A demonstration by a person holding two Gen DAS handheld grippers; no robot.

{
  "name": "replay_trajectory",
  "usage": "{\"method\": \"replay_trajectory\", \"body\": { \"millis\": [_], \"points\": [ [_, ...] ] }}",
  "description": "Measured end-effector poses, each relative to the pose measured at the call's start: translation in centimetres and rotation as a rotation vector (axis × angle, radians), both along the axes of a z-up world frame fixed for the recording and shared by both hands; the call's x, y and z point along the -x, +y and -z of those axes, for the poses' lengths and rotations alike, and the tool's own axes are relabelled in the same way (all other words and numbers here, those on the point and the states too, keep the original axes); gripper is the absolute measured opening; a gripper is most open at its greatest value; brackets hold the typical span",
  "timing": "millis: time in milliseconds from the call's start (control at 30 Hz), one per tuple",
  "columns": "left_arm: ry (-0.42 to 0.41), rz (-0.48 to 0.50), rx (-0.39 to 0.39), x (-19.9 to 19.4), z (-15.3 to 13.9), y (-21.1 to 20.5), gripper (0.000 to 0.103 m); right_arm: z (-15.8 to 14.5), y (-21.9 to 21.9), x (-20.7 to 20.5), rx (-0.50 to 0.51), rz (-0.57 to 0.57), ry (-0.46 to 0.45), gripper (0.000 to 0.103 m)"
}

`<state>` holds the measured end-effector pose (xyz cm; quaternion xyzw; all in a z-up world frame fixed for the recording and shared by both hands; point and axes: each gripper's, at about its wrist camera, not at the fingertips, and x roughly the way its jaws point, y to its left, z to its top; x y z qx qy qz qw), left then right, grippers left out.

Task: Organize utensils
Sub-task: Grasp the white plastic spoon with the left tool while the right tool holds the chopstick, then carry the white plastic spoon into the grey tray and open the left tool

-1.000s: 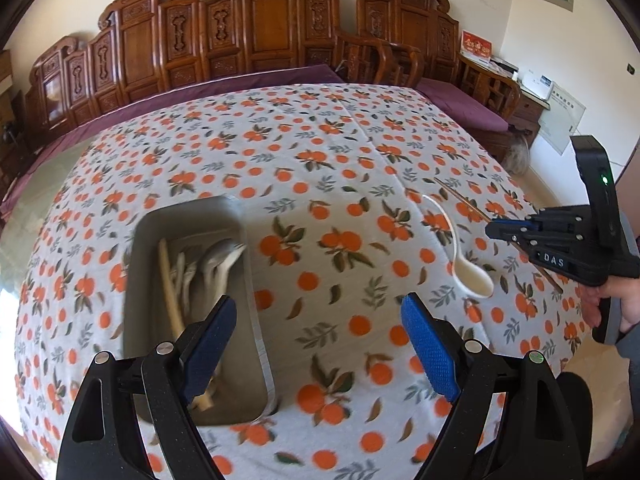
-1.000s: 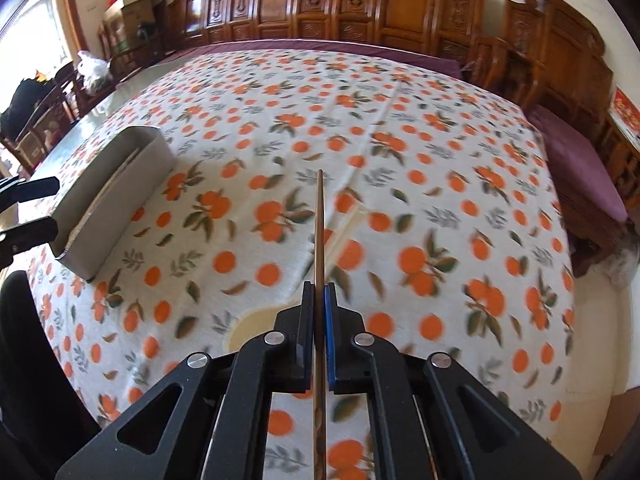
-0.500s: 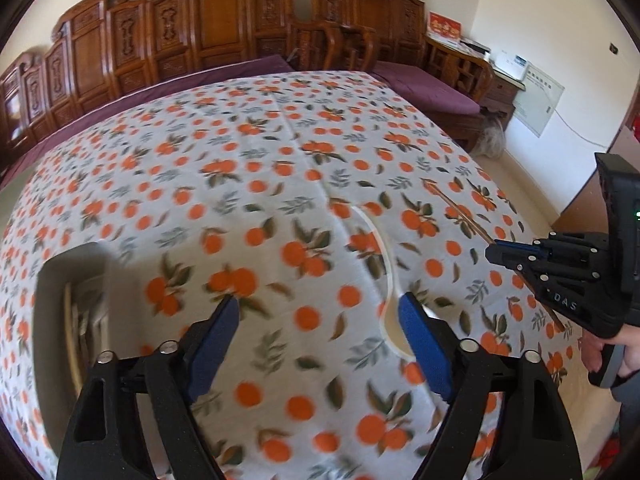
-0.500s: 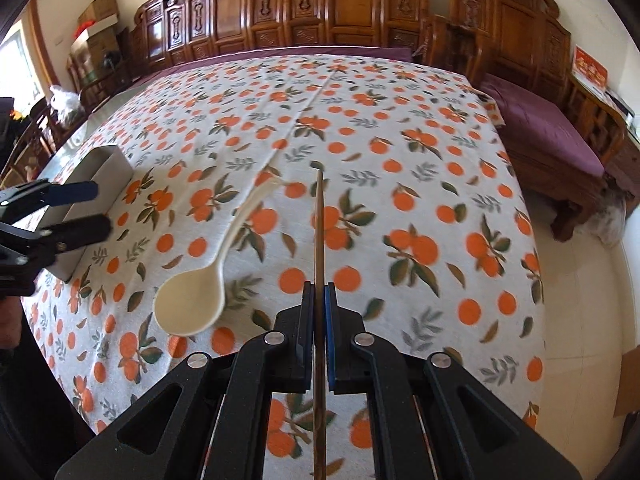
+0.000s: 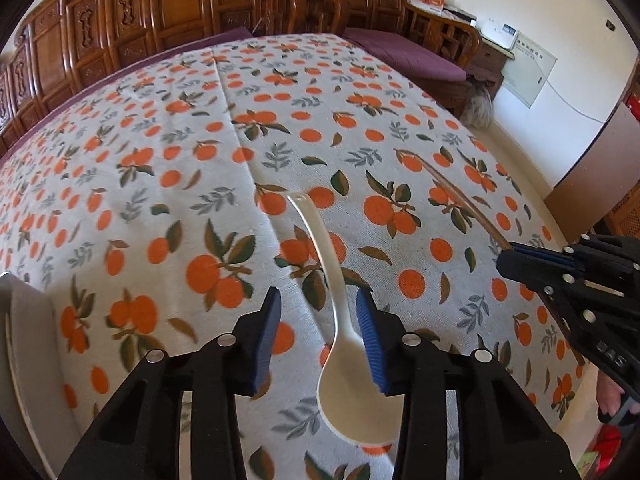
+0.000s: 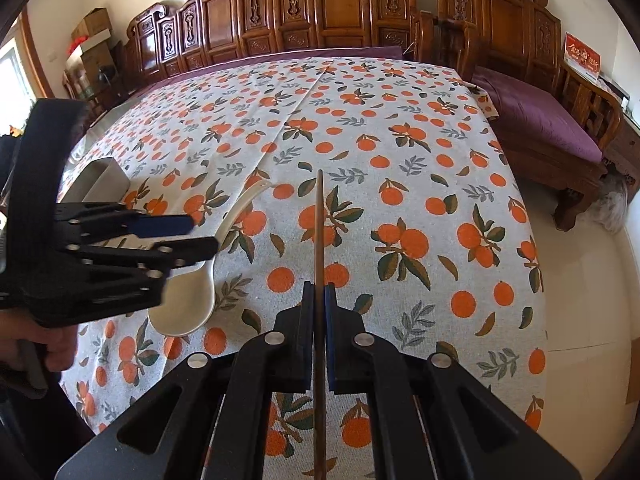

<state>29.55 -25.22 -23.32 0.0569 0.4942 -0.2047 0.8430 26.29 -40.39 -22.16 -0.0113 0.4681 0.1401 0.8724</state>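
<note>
A white plastic spoon (image 5: 352, 396) lies on the orange-print tablecloth, bowl toward me. My left gripper (image 5: 318, 296) is low over it, jaws closing, with the handle between the blue pads. The right pad (image 5: 370, 340) is beside the spoon's neck and the left pad stands clearly apart. In the right wrist view the left gripper (image 6: 204, 234) straddles the spoon (image 6: 188, 300). My right gripper (image 6: 319, 288) is shut on a thin brown chopstick (image 6: 319, 220) that points away over the table; the left wrist view shows the chopstick (image 5: 452, 192) at the right.
A grey metal utensil box (image 6: 106, 178) stands at the table's left, with its corner (image 5: 24, 340) at the left edge of the left wrist view. Carved wooden chairs (image 6: 340, 8) line the far side. The table edge (image 6: 540, 280) drops to the floor on the right.
My left gripper has swung right from over the grey box to the spoon and come down. Its jaws have narrowed around the handle. The right gripper still holds the chopstick.
</note>
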Motion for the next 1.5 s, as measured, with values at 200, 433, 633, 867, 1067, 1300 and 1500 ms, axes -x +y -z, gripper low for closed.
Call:
{"method": "replay_trajectory", "body": {
  "millis": [200, 433, 633, 867, 1067, 1300, 1500],
  "points": [
    [0.035, 0.0, 0.002, -0.9, 1.2, -0.6, 0.025, 0.1, 0.0, 0.0, -0.004, 0.001, 0.004, 0.006],
    [0.036, 0.006, 0.008, -0.8, 1.1, -0.2, 0.005, -0.1, 0.6, 0.6, -0.001, -0.009, -0.004, 0.006],
    [0.016, 0.006, 0.008, 0.2, -0.1, 1.5, 0.003, -0.7, 2.0, 1.0, 0.009, -0.025, -0.012, 0.006],
    [-0.036, 0.004, 0.005, 2.3, -2.9, 4.4, 0.003, -2.2, 4.6, 1.8, 0.016, -0.05, -0.032, 0.006],
    [-0.088, -0.015, 0.004, 3.9, -5.7, 7.6, 0.003, -4.0, 7.1, 2.5, 0.016, -0.071, -0.059, 0.006],
    [-0.135, -0.056, 0.011, 5.6, -8.4, 11.6, 0.003, -6.1, 10.3, 3.4, 0.007, -0.102, -0.091, 0.006],
    [-0.163, -0.087, 0.017, 7.0, -9.8, 15.0, 0.003, -7.2, 13.7, 4.0, 0.009, -0.145, -0.109, 0.006]
  ]
}}
